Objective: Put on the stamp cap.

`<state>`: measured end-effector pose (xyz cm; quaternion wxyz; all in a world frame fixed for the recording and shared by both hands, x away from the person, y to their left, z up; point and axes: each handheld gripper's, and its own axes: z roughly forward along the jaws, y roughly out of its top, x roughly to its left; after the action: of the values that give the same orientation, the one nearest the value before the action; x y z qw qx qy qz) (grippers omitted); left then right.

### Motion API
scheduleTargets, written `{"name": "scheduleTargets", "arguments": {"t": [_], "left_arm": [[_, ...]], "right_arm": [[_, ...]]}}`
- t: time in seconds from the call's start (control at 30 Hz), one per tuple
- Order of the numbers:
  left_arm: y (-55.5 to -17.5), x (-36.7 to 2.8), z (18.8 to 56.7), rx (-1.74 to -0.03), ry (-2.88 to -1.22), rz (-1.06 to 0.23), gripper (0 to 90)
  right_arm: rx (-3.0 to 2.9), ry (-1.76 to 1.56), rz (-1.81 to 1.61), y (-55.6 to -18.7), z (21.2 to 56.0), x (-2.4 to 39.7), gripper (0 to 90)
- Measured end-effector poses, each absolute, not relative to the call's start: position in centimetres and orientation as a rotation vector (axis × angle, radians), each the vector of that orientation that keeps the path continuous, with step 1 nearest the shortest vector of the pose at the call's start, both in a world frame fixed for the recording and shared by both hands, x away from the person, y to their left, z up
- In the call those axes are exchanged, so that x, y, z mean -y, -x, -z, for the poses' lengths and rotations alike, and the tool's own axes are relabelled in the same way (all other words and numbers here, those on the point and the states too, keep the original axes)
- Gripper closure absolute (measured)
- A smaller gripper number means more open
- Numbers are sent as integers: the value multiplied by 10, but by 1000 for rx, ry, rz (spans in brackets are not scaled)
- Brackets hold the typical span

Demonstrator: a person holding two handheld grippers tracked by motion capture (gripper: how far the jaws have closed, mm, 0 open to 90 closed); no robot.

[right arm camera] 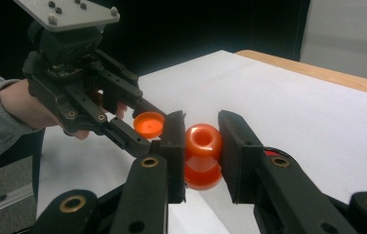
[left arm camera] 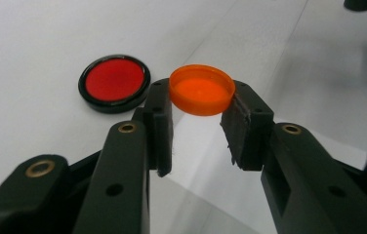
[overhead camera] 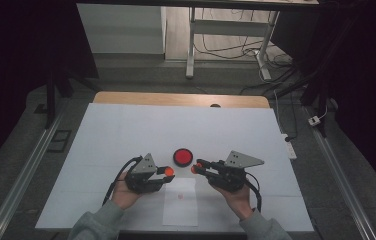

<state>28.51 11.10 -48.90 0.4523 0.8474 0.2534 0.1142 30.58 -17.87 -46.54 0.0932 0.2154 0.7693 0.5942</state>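
Your left gripper (overhead camera: 167, 171): black body, grey three-cornered plate on top, black cable trailing back past wrist. Your right gripper (overhead camera: 194, 169): same black build, same grey plate with small dark screw holes, black cable looping behind hand. Jaws on both: flat black pads on angular black arms, brass-coloured rivets at pivots, plain round holes along arms. Your sleeves: grey knit, cuffs at wrist. Plate on left gripper carries several small screws.

The right tool (right arm camera: 202, 146) hides most of the red disc (right arm camera: 271, 152). The orange bottle (right arm camera: 203, 155) has its lower part blurred.
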Motion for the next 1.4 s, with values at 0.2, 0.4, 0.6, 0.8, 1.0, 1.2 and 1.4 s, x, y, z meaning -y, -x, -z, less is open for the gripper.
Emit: {"name": "scheduleTargets", "arguments": {"t": [0.2,0.4,0.6,0.8,1.0,1.2,1.4], "left_arm": [[-288,-107,491,-621,-2094,-272,645],[-289,-98,493,-609,-2104,-260,645],[-290,-93,494,-603,-2108,-255,645],[-291,-89,497,-598,-2127,-250,645],[-293,-85,499,-596,-2134,-246,645],[-294,-79,500,-585,-2141,-244,646],[-294,-72,501,-569,-2149,-237,646]], "right_arm": [[-2288,-640,-1757,-306,466,178,723],[-2291,-633,-1756,-305,466,177,723],[-2293,-633,-1754,-305,467,177,723],[-2299,-629,-1756,-305,467,176,723],[-2308,-628,-1756,-304,468,174,723],[-2309,-624,-1764,-304,469,173,723],[-2319,-615,-1766,-303,469,171,723]]}}
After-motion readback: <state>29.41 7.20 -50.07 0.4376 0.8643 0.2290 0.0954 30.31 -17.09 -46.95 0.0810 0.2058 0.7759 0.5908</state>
